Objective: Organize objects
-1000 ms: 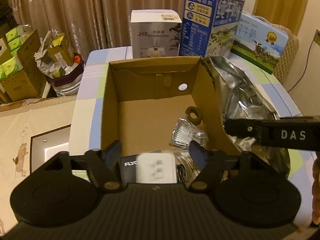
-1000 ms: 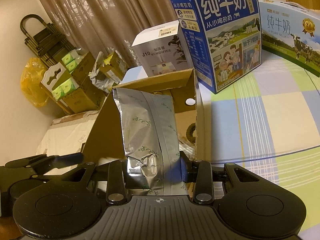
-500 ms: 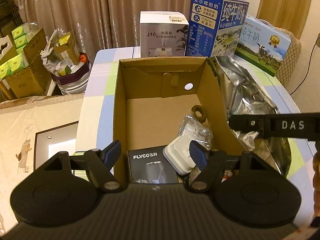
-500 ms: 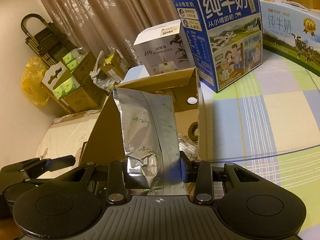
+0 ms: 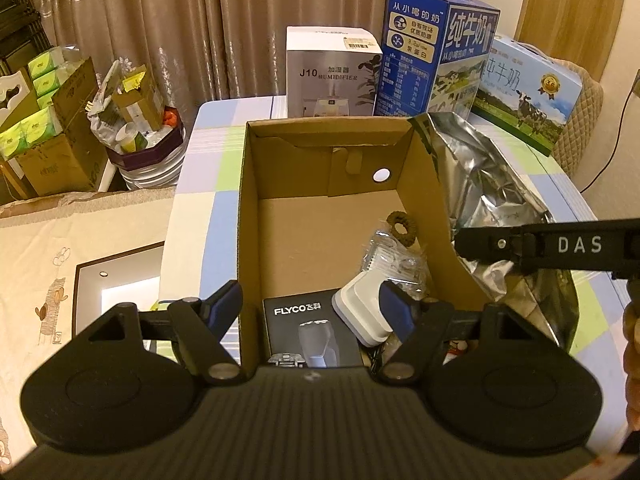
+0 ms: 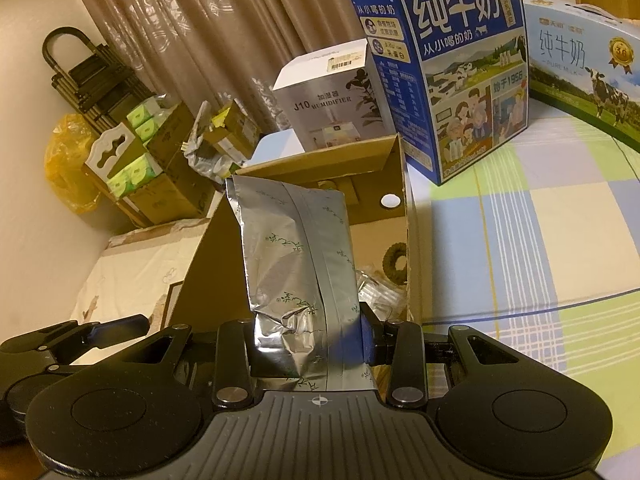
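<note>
Left gripper (image 5: pixel 310 306): fingers stand wide apart, hold nothing, hover over the near end of the open brown cardboard box (image 5: pixel 246 216). Box contents, left to right: black FLYCO carton (image 5: pixel 310 330) at 6 o'clock, white plastic block (image 5: pixel 362 312) beside it, clear crinkled packet (image 5: pixel 394 258), brown ring (image 5: pixel 402 224) toward 1 o'clock.

Right gripper (image 6: pixel 308 340): fingers partly closed, pinching the lower end of the silver foil pouch (image 6: pixel 294 248). Pouch stands upright, long axis running toward 12 o'clock from the fingers. In the left wrist view it hangs just outside the box's right wall, over the checked tabletop (image 6: pixel 532 220).

Judgement: box opening lies at 11 o'clock of the pouch; right hand is the carrier and must shift it leftward over the wall before release.
</note>
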Action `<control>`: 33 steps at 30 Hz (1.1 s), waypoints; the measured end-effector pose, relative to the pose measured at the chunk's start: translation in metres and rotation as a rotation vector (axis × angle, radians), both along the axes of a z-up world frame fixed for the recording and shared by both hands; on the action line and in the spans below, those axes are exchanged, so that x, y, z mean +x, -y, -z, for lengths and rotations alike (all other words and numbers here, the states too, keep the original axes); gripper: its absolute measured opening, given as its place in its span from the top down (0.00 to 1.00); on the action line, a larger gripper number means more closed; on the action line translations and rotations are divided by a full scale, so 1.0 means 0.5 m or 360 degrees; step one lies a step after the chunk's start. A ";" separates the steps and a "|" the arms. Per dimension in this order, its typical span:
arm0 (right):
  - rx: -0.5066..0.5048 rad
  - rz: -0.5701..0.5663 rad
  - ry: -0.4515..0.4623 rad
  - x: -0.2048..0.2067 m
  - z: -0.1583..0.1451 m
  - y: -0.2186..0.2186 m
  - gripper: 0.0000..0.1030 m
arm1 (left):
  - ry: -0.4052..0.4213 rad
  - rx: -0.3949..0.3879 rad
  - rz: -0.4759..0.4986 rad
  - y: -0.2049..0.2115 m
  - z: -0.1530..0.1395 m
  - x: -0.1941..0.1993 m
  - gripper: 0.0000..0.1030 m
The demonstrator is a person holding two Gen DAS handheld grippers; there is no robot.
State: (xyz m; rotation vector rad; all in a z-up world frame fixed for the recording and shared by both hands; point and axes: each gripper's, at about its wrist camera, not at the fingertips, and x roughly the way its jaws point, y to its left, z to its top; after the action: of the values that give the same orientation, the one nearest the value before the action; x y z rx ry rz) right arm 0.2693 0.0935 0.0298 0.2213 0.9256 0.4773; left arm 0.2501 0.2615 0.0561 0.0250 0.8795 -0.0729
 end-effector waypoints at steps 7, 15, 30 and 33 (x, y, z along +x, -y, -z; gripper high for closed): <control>0.0096 0.0043 0.0011 0.012 0.001 0.003 0.61 | 0.0004 -0.0003 -0.0003 -0.006 0.000 0.001 0.30; 0.0081 0.0097 0.0100 0.009 -0.019 0.016 0.32 | 0.0000 -0.0007 -0.0012 -0.008 0.003 -0.003 0.28; -0.0051 0.0041 0.0077 -0.056 -0.039 0.042 0.32 | 0.0039 -0.0034 -0.0076 -0.009 -0.023 -0.066 0.06; -0.0098 0.0020 0.0092 -0.083 -0.043 0.045 0.32 | 0.0056 -0.0025 -0.0087 -0.005 -0.034 -0.091 0.01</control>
State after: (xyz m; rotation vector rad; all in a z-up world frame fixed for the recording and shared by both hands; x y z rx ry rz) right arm 0.2277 0.0711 0.0511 0.1565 0.8804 0.4408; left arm 0.2044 0.2639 0.0731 -0.0123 0.8437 -0.0280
